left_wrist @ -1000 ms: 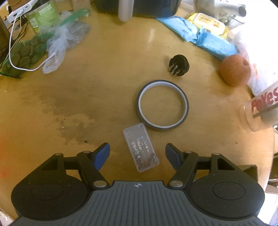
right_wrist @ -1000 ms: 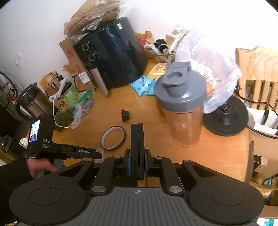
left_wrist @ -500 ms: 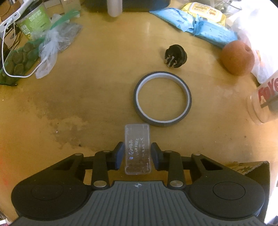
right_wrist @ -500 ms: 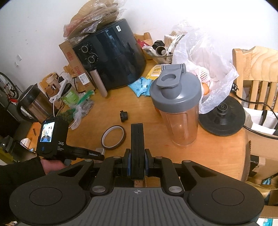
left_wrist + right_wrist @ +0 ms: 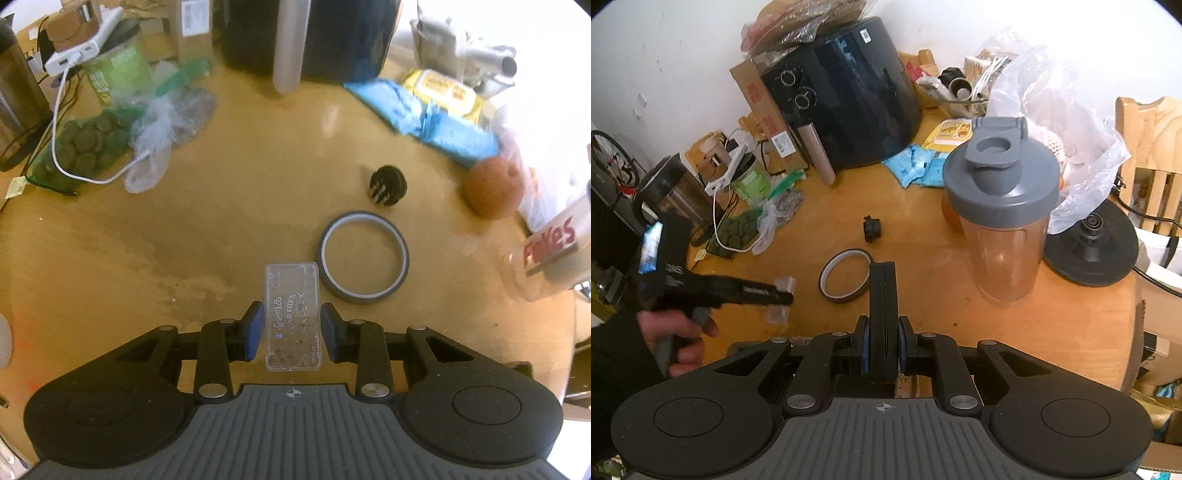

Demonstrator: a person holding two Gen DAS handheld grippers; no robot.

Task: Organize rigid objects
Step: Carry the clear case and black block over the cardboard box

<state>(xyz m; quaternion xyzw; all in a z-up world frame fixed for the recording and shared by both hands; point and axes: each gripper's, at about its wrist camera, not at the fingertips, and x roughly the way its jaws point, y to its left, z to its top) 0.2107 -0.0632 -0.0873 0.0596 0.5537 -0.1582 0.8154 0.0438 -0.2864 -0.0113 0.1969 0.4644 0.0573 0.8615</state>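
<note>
Over the wooden table [image 5: 236, 192], left tongs [image 5: 291, 334] pinch a clear plastic box [image 5: 292, 315]; right tongs [image 5: 882, 347] pressed together.

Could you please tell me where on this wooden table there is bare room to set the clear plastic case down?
Barest: the round wooden table between the bag of green discs, the tape ring and the left tool gripping the clear plastic case. Another patch lies in front of the grey-lidded shaker bottle. The far rim beside the black air fryer is crowded.

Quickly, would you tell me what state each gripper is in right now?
Left gripper: jaws have just closed on the clear plastic case, holding it.
Right gripper: shut on a flat black object.
</note>
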